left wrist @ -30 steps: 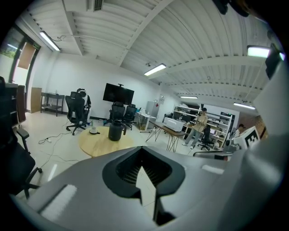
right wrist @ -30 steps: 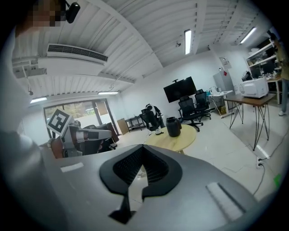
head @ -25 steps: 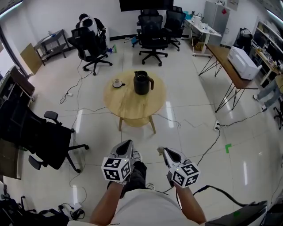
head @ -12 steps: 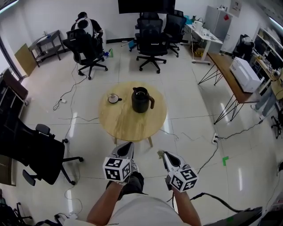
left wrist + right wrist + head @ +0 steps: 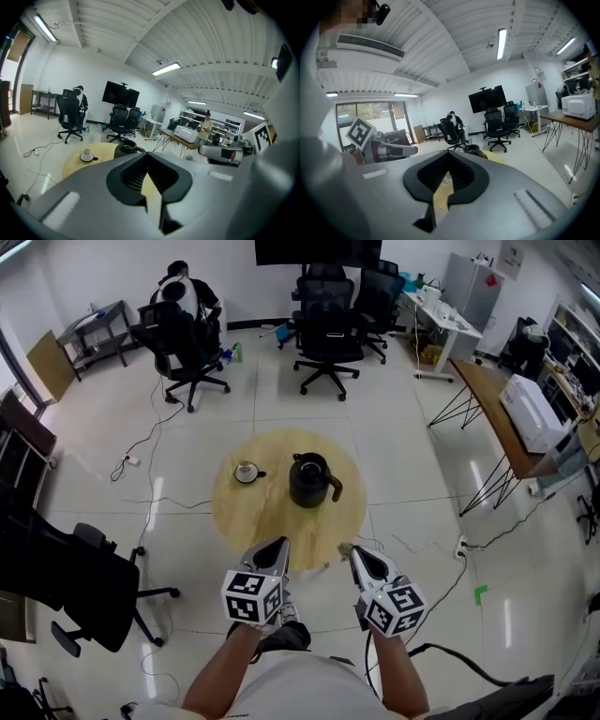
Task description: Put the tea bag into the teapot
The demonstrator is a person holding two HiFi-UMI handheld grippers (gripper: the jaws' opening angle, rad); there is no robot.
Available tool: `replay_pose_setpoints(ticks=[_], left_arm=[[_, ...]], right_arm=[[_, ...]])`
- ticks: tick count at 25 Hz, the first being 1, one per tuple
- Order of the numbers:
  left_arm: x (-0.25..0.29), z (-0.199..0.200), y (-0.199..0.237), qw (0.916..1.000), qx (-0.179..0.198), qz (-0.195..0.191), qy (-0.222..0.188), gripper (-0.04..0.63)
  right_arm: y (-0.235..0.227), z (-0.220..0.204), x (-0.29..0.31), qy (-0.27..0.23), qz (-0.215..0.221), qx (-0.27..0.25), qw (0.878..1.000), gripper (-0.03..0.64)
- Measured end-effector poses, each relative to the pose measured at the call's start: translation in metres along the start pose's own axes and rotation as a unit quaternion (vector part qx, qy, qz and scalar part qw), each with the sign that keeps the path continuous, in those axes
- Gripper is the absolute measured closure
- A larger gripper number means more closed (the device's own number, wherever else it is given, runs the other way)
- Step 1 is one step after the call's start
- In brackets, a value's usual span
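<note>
A black teapot (image 5: 309,481) stands without a lid on a round wooden table (image 5: 272,517), with a white cup on a saucer (image 5: 247,471) to its left. I cannot make out a tea bag from here. My left gripper (image 5: 278,546) and right gripper (image 5: 354,552) are held side by side just short of the table's near edge, both shut and empty. The left gripper view shows the teapot (image 5: 125,149) and the cup (image 5: 86,154) beyond its own jaw tips (image 5: 148,156). In the right gripper view the teapot (image 5: 472,150) sits past that gripper's tips (image 5: 449,156).
Black office chairs stand at the left (image 5: 84,582) and at the back (image 5: 328,338). A person (image 5: 183,287) sits at the back left. Cables (image 5: 441,582) trail over the floor. A desk with a printer (image 5: 530,413) is at the right.
The view has advanced toward the table, so the table and teapot now lie just beyond the grippers. Both grippers stay shut and level.
</note>
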State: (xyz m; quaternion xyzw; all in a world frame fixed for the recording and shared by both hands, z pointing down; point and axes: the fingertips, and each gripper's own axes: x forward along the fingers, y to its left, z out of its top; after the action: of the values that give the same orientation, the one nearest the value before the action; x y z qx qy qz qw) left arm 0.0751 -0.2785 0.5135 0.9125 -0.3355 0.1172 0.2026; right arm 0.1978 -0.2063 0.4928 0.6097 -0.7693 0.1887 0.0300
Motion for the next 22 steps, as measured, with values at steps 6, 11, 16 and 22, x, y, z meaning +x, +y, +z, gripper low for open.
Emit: replay_pose_setpoints(ticks=[6, 11, 16, 22], left_arm=[[0.022, 0.014, 0.019, 1.0000, 0.001, -0.003, 0.007, 0.583], [0.033, 0.019, 0.022, 0.9999, -0.010, 0.004, 0.004, 0.583], [0.043, 0.027, 0.022, 0.9996, -0.020, 0.019, -0.009, 0.583], [0.059, 0.062, 0.022, 0.9986, -0.012, 0.033, -0.039, 0.583]], right_arm=[[-0.013, 0.028, 0.035, -0.005, -0.010, -0.036, 0.999, 0.617], [-0.026, 0.043, 0.052, -0.003, -0.006, -0.046, 0.999, 0.617], [-0.036, 0.070, 0.069, -0.014, 0.019, -0.062, 0.998, 0.617], [-0.043, 0.112, 0.092, -0.032, 0.053, -0.084, 0.995, 0.617]])
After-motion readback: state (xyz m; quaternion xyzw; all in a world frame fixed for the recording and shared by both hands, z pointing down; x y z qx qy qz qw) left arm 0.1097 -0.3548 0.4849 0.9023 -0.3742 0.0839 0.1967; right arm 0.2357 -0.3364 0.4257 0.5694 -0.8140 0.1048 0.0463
